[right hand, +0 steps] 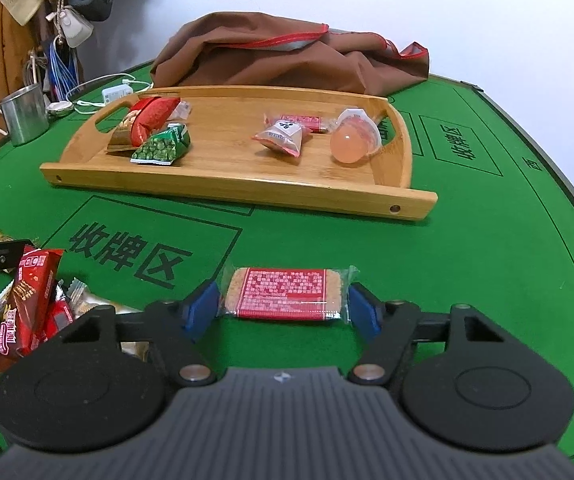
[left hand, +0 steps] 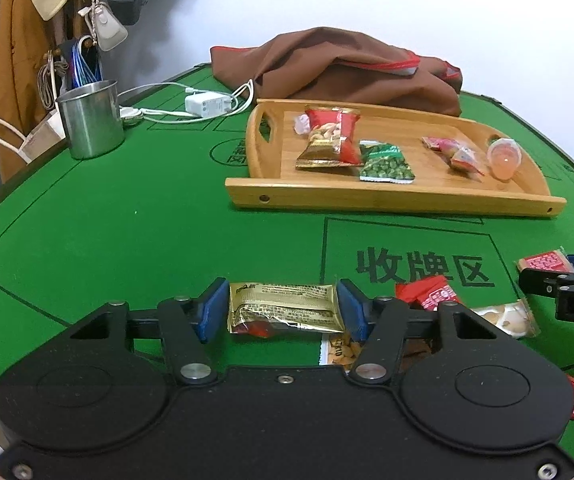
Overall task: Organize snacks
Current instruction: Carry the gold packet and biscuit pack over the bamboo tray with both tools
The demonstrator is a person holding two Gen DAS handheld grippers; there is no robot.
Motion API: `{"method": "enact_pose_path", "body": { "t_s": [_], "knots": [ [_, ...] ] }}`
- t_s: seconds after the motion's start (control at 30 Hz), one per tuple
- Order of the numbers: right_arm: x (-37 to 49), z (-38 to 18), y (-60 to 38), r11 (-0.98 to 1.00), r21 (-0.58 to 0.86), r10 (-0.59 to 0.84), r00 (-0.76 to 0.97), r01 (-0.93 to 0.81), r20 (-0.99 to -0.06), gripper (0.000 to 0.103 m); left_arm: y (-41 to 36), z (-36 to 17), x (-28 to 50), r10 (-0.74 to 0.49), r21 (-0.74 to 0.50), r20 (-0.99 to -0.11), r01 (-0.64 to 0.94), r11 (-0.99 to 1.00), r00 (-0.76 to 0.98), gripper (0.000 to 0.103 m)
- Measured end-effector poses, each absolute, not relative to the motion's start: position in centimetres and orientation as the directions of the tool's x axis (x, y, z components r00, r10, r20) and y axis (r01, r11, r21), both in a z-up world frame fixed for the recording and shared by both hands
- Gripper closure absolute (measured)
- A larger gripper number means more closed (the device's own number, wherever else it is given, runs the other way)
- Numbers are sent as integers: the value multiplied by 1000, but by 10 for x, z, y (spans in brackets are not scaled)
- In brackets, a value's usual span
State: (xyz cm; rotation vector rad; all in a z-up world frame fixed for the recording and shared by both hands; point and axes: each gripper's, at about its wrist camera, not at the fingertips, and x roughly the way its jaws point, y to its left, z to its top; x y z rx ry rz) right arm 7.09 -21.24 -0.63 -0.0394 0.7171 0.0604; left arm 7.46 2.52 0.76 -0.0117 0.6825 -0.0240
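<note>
Left gripper (left hand: 283,310): jaws closed against both ends of gold snack packet (left hand: 285,312), packet held between blue pads. Right gripper (right hand: 285,306): jaws pressed on ends of red biscuit packet (right hand: 285,294), gripped just above green table (right hand: 487,280). Wooden tray (right hand: 227,184) well ahead of both jaws, holding peanut bag (right hand: 147,120), green pea bag (right hand: 163,148), jelly cup (right hand: 353,140). Loose snack pile (right hand: 35,296) left of right jaws.
</note>
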Motion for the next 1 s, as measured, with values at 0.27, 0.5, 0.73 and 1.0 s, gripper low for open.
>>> {"method": "enact_pose_path", "body": {
  "t_s": [0.27,0.5,0.73,1.0],
  "knots": [
    [71,5,-221,999,6,41,767,-49,-640,34,22,20,75,-43,-21,-603,38,999,797,48],
    [77,17,-231,998,49,67,774,-46,-629,34,24,35,91,-87,-39,-590,79,996,803,48],
    [92,34,-239,995,88,89,790,-45,-606,34,26,56,116,-125,-53,-582,115,992,804,48],
    [123,51,-248,992,126,81,809,-9,-582,34,21,79,149,-119,-24,-564,128,992,817,48]
  ]
}}
